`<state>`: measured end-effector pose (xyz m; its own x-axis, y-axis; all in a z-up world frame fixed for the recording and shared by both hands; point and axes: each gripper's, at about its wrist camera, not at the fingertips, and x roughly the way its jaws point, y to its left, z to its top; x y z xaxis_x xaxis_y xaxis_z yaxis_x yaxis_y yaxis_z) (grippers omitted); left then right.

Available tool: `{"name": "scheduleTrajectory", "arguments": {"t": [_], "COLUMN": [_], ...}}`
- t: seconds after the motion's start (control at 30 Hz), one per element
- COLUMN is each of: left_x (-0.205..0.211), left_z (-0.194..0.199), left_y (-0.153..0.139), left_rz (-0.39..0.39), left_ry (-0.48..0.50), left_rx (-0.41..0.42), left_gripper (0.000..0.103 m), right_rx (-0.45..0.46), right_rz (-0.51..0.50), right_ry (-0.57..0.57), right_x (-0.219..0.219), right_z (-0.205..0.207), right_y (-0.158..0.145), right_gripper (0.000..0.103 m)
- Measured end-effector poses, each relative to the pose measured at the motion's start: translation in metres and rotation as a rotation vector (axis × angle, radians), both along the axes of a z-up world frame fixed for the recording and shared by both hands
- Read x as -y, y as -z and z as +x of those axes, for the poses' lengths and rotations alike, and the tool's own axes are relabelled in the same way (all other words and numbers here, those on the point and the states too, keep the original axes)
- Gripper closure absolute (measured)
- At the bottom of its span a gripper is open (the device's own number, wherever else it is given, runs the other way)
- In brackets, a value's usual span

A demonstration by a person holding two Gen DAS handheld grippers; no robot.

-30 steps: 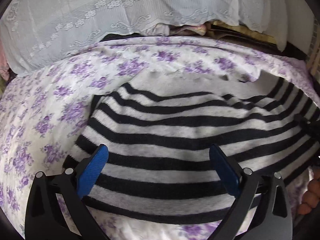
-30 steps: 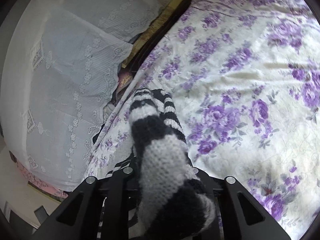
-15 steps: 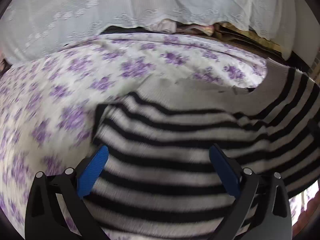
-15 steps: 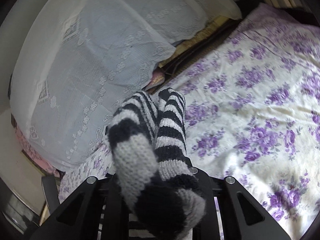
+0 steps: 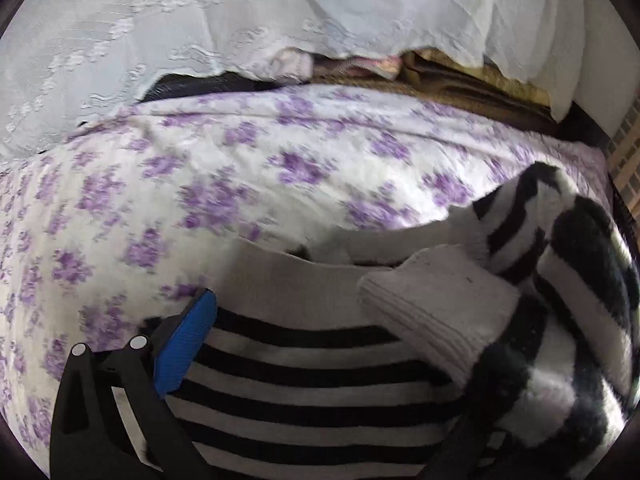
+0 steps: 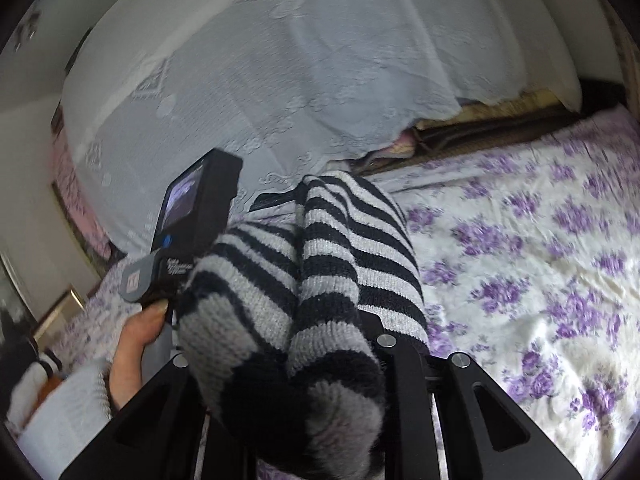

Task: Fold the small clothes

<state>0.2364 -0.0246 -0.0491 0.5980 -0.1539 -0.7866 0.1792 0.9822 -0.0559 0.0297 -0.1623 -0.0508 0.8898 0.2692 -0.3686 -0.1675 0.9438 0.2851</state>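
A small grey and black striped knit sweater (image 5: 304, 392) lies on the floral bedspread (image 5: 200, 184). My left gripper (image 5: 328, 360) is open above its body; only the left blue pad (image 5: 186, 346) shows, the right finger is hidden behind a raised sleeve (image 5: 560, 300). My right gripper (image 6: 304, 360) is shut on that striped sleeve (image 6: 312, 272), holding it bunched and lifted over the sweater body. Its fingertips are hidden by the knit.
A white lace cover (image 5: 280, 12) drapes over stacked bedding (image 5: 440, 76) at the far edge of the bed. In the right wrist view the person's hand (image 6: 136, 344) holds the left gripper's handle with its camera (image 6: 196, 208).
The right gripper has carried the sleeve leftward over the sweater body, now close to the left gripper. The left gripper shifted toward the sweater's upper edge; the sleeve now covers its right finger.
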Motion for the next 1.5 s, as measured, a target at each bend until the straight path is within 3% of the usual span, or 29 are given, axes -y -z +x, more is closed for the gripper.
{"name": "scheduleTrajectory", "arguments": {"t": [0.3, 0.53, 0.73, 0.93, 1.27, 1.4, 1.5], "left_x": [-0.077, -0.132, -0.17, -0.197, -0.202, -0.204, -0.205], "left_z": [0.002, -0.001, 0.002, 0.006, -0.001, -0.009, -0.013], "left_y": [-0.017, 0.007, 0.041, 0.071, 0.064, 0.057, 0.049], "left_rz": [0.073, 0.05, 0.115, 0.129, 0.156, 0.177, 0.187], "left_ry": [-0.131, -0.204, -0.275, -0.349, -0.383, -0.404, -0.418], "left_rx": [0.073, 0.045, 0.018, -0.028, 0.019, 0.052, 0.089], "left_gripper": [0.005, 0.005, 0.005, 0.005, 0.005, 0.005, 0.005], "right_rx": [0.025, 0.007, -0.036, -0.074, -0.088, -0.091, -0.09], "right_rz": [-0.142, -0.249, -0.356, -0.486, -0.551, -0.558, -0.547], "right_ry": [-0.105, -0.158, -0.187, -0.202, -0.196, -0.211, -0.262], "right_x": [-0.086, -0.138, -0.176, -0.205, -0.213, -0.212, -0.212], "right_z": [0.02, 0.027, 0.033, 0.033, 0.03, 0.026, 0.019], "right_y": [-0.017, -0.006, 0.021, 0.053, 0.057, 0.055, 0.054], "right_gripper": [0.083, 0.082, 0.08, 0.078, 0.072, 0.066, 0.048]}}
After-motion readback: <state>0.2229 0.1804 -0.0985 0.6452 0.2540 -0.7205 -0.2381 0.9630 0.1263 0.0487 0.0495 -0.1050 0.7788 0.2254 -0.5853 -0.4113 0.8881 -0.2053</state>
